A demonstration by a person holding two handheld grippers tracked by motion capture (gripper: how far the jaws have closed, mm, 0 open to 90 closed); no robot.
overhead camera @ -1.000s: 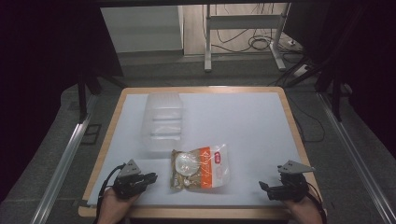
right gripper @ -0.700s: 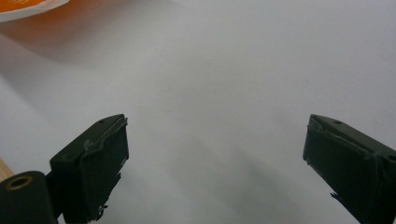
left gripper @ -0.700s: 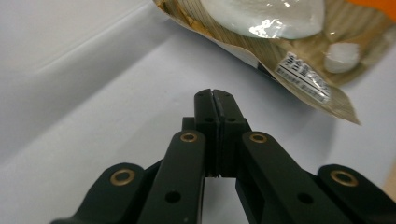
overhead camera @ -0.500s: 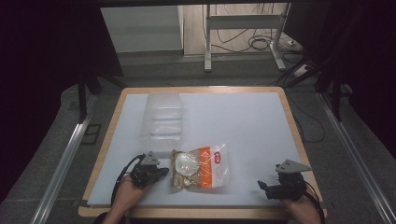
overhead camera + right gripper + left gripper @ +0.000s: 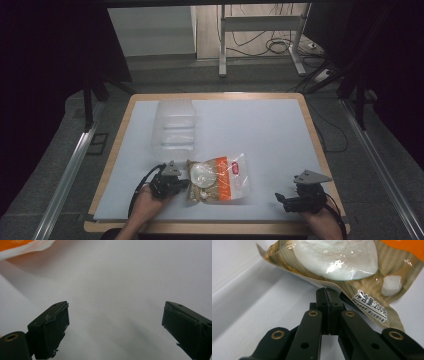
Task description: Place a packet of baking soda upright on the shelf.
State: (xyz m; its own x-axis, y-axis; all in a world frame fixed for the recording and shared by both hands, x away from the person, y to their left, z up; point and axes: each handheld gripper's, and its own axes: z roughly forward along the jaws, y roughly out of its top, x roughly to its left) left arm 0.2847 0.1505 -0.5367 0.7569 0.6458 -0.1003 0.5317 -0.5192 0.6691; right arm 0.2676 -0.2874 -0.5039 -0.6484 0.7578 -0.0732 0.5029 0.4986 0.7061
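A clear snack bag point(image 5: 217, 180) with orange print and a round white piece inside lies flat near the white board's front. My left gripper point(image 5: 186, 182) points right at the bag's left edge. In the left gripper view its jaws are pressed together point(image 5: 327, 291), the tips touching the edge of the bag point(image 5: 337, 262); I cannot tell if any film is pinched. My right gripper point(image 5: 278, 198) rests at the front right, pointing left, apart from the bag. Its jaws stand wide open point(image 5: 115, 322) over bare board, with an orange corner of the bag point(image 5: 22, 246) far off.
A clear plastic container point(image 5: 173, 125) lies on the board behind the bag, toward the left. The white board point(image 5: 260, 125) has a wooden rim. Dark floor, metal rails and cables surround the table.
My left hand has slid right from the board's left edge until the gripper's tips meet the bag. The right hand and the bag have stayed in place.
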